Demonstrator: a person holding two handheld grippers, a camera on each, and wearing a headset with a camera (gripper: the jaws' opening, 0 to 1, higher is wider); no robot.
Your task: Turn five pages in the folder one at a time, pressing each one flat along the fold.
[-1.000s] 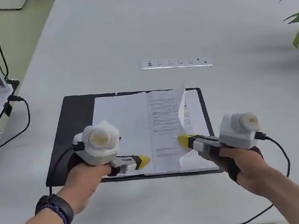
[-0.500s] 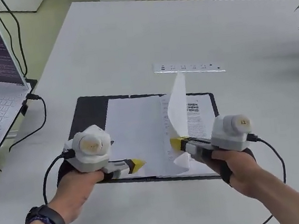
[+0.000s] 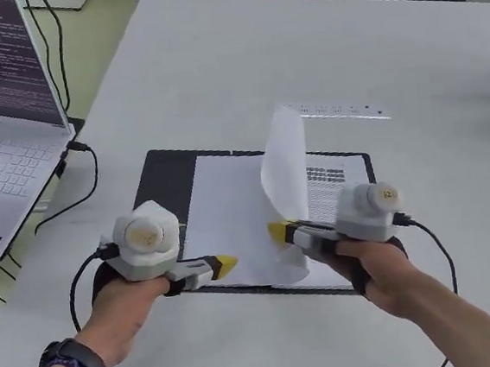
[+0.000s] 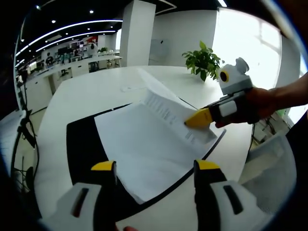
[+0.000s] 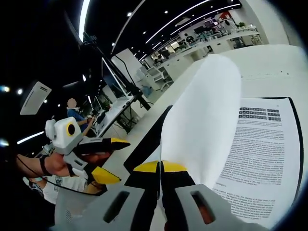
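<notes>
On the white workbench (image 3: 216, 65), close to the person, a black folder (image 3: 164, 200) lies open and flat, with its near edge by the two hands. One page (image 3: 284, 167) stands up from the middle of the folder and curls over toward the left, its blank back facing the head view. The right gripper (image 3: 277, 232) pinches this page at its lower edge. In the right gripper view the two yellow tips meet, with the sheet rising between them. To the right of the raised page lies a printed sheet (image 3: 333, 192), flat in the folder, with a dark block of text at its top. To the left lies a blank sheet (image 3: 226, 211), also flat.

The left gripper (image 3: 225, 264) is at the near edge of that blank sheet, and in its own view the jaws stand wide apart with nothing between them. Whether its tips touch the paper I cannot tell.

Beyond the folder, a white power strip (image 3: 338, 109) lies on the bench, well apart from it. An open laptop (image 3: 5, 128) sits off to the left, with a dark cable (image 3: 79, 178) trailing from its side. A potted plant (image 4: 204, 60) stands at the far end of the bench in the left gripper view.
</notes>
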